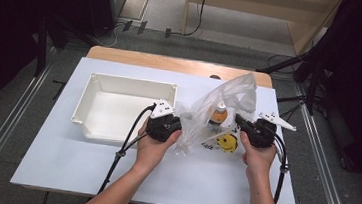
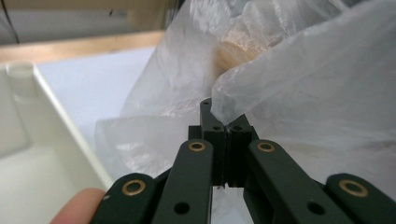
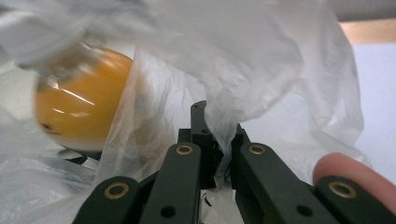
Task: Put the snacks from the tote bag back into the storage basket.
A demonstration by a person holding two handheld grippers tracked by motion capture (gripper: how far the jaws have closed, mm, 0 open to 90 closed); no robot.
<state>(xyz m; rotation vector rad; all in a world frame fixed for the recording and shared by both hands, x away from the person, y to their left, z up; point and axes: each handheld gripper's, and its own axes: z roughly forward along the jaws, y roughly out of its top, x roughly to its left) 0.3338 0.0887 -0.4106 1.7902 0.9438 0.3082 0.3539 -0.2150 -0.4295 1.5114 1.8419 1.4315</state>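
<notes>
Pinching opposite edges of the plastic bag, the left gripper and right gripper are both clamped on film, stretching it between them; the bottle stands upright inside (midway, equally near either hand), beside the white tray.

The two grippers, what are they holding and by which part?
Both are shut on the clear thin plastic bag: the left gripper pinches a fold of its film on one side, the right gripper a fold on the other.
</notes>
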